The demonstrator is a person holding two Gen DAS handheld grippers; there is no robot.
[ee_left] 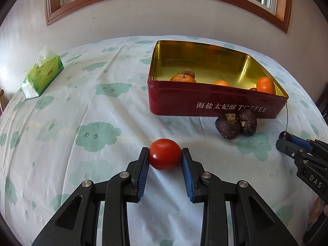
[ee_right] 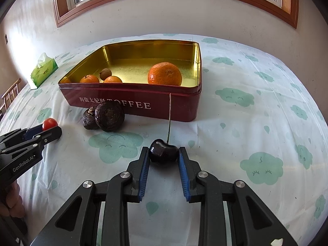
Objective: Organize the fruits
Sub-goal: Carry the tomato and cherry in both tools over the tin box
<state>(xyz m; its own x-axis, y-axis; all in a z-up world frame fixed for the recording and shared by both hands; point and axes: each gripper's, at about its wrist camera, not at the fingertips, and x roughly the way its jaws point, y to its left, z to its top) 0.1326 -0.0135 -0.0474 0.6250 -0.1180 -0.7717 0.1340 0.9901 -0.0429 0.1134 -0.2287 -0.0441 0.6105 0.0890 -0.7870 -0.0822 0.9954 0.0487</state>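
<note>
The left gripper (ee_left: 165, 153) is clamping a red cherry tomato (ee_left: 165, 154) between both blue pads, jaws closed to the fruit's width. The right gripper (ee_right: 163, 153) is gripping a dark cherry (ee_right: 163, 150) likewise, its long stem (ee_right: 169, 119) pointing up toward the tin. Just beyond, 2 dark wrinkled fruits (ee_right: 104, 116) are lying against the front wall of a red toffee tin (ee_right: 164, 107), which is holding several oranges (ee_right: 164, 74) and 1 small brown fruit (ee_right: 105, 74). A green tissue pack (ee_left: 42, 74) is sitting well apart on the cloud-print tablecloth (ee_left: 82, 112).
</note>
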